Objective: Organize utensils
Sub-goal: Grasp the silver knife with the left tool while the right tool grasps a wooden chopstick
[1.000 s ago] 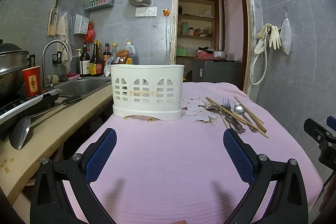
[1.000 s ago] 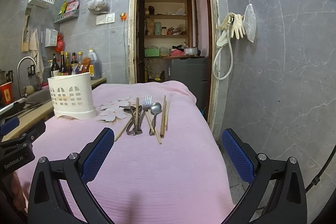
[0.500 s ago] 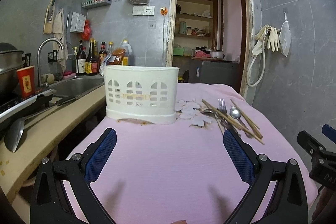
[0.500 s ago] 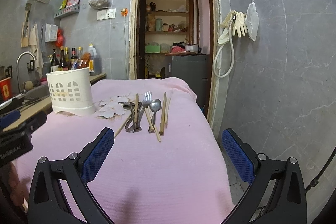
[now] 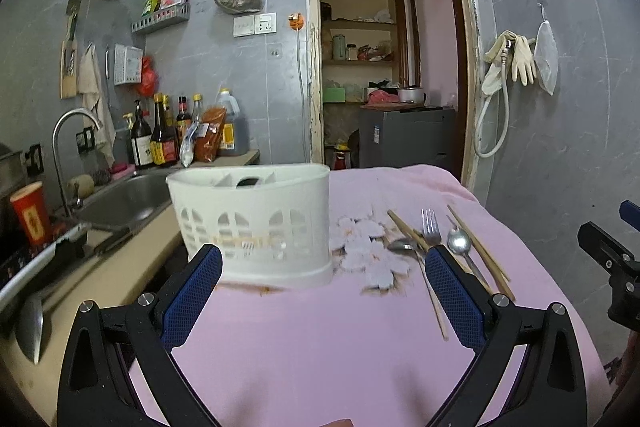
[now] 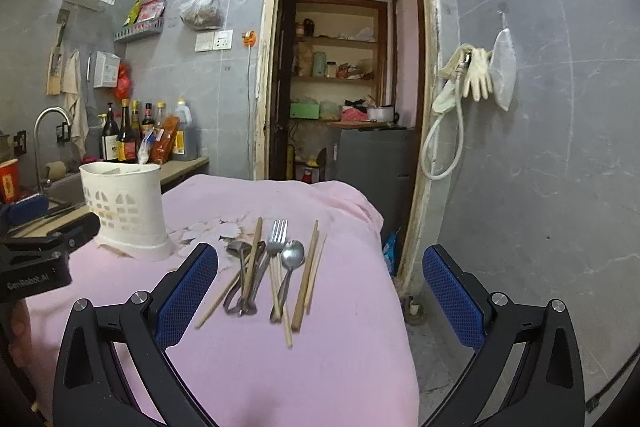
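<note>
A white slotted utensil holder (image 5: 256, 223) (image 6: 126, 211) stands on the pink-covered table (image 5: 320, 347). To its right lies a loose pile of utensils: a fork (image 6: 276, 239) (image 5: 430, 227), a spoon (image 6: 292, 255) (image 5: 459, 241), dark metal utensils (image 6: 242, 279) and several wooden chopsticks (image 6: 306, 275) (image 5: 480, 247). My left gripper (image 5: 320, 299) hangs open just in front of the holder, with nothing between its blue pads. My right gripper (image 6: 320, 295) is open too, close above the near ends of the utensils.
White flower-shaped paper pieces (image 5: 368, 247) lie between holder and utensils. A counter with a sink (image 5: 120, 199), faucet, sauce bottles (image 5: 160, 139) and a red cup (image 5: 30, 215) runs along the left. The table's right edge drops beside a grey tiled wall (image 6: 520, 187) and an open doorway.
Both grippers have moved forward and higher: the holder and the utensil pile look larger and nearer, and the holder's inside now shows. Both stay open.
</note>
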`<state>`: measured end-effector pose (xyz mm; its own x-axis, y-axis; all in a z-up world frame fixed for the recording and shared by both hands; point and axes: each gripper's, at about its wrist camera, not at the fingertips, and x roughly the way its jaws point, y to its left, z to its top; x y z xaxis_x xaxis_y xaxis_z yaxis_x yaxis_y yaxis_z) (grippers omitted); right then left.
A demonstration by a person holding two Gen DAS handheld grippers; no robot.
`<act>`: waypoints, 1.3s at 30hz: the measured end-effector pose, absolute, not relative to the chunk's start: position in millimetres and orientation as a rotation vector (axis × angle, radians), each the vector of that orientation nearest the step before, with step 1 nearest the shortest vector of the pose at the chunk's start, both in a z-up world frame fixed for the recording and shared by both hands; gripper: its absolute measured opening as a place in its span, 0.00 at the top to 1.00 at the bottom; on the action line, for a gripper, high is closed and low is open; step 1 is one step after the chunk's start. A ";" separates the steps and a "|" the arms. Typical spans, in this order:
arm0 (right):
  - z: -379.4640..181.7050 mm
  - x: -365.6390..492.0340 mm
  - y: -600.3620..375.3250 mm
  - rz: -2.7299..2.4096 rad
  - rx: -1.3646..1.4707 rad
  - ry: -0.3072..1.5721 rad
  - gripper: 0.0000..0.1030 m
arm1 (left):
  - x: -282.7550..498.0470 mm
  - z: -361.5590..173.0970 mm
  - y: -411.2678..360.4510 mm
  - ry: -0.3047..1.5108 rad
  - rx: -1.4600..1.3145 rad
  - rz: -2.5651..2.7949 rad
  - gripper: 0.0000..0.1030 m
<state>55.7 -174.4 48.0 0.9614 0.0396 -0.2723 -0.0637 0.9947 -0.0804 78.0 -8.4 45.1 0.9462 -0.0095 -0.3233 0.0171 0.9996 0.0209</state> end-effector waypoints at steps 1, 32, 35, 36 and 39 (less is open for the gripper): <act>49.7 62.2 -176.0 0.058 -0.093 0.276 0.00 | 83.2 47.2 -8.4 0.332 0.024 -0.014 0.03; 2.6 237.9 -218.3 0.255 -0.003 0.801 0.59 | 251.9 1.0 -58.3 0.864 -0.014 -0.370 0.63; -6.0 251.3 -220.0 0.253 0.013 0.847 0.68 | 267.6 -9.5 -57.9 0.918 -0.036 -0.395 0.70; -8.0 255.0 -220.6 0.255 0.015 0.856 0.69 | 272.5 -12.7 -56.8 0.938 -0.052 -0.401 0.73; -13.4 264.7 -218.7 0.258 0.010 0.878 0.72 | 289.6 -22.8 -50.2 1.008 -0.119 -0.426 0.78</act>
<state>264.7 -218.7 -13.4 0.6096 0.2273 -0.7594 -0.2194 0.9690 0.1139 289.6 -50.2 -22.8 0.4588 -0.3994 -0.7937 0.2908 0.9116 -0.2906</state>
